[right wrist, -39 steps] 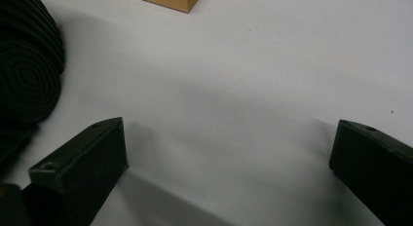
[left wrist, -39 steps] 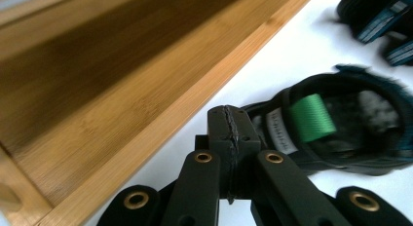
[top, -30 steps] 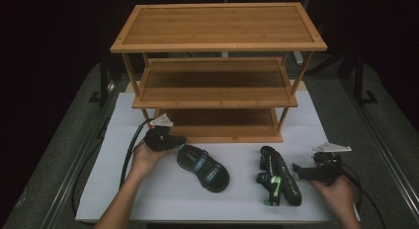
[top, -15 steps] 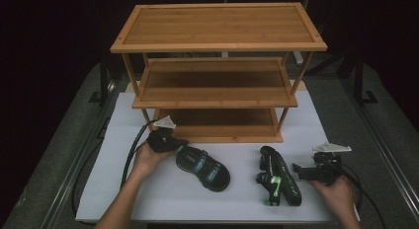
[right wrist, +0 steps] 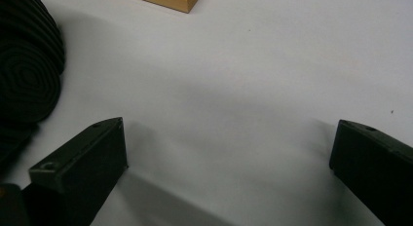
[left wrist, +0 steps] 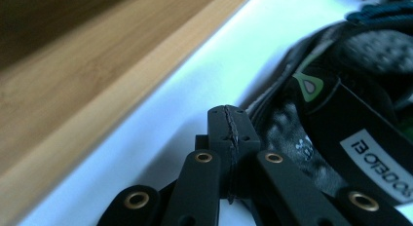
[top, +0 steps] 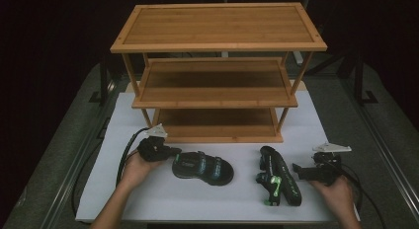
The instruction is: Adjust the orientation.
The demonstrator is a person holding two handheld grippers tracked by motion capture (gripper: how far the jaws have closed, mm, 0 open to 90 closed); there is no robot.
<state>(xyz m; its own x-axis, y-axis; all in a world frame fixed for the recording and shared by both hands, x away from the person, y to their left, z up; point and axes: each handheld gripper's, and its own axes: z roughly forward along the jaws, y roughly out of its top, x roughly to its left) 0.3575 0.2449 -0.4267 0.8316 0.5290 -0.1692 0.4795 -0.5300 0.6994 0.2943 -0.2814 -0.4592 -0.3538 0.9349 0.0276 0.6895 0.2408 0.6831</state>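
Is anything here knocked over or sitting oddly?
Yes: the right sandal lies tipped on its side on the white table, ribbed sole facing the right gripper. The left sandal lies flat. The wooden rack stands straight, shelves bare.

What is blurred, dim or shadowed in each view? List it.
High view: dark surroundings, a lit white table, a soft picture overall. Left gripper view: the wooden shelf edge is blurred, the sandal only fairly sharp. Right gripper view: soft grey shadows lie on the table between the open jaws, and the sandal sole is dark.
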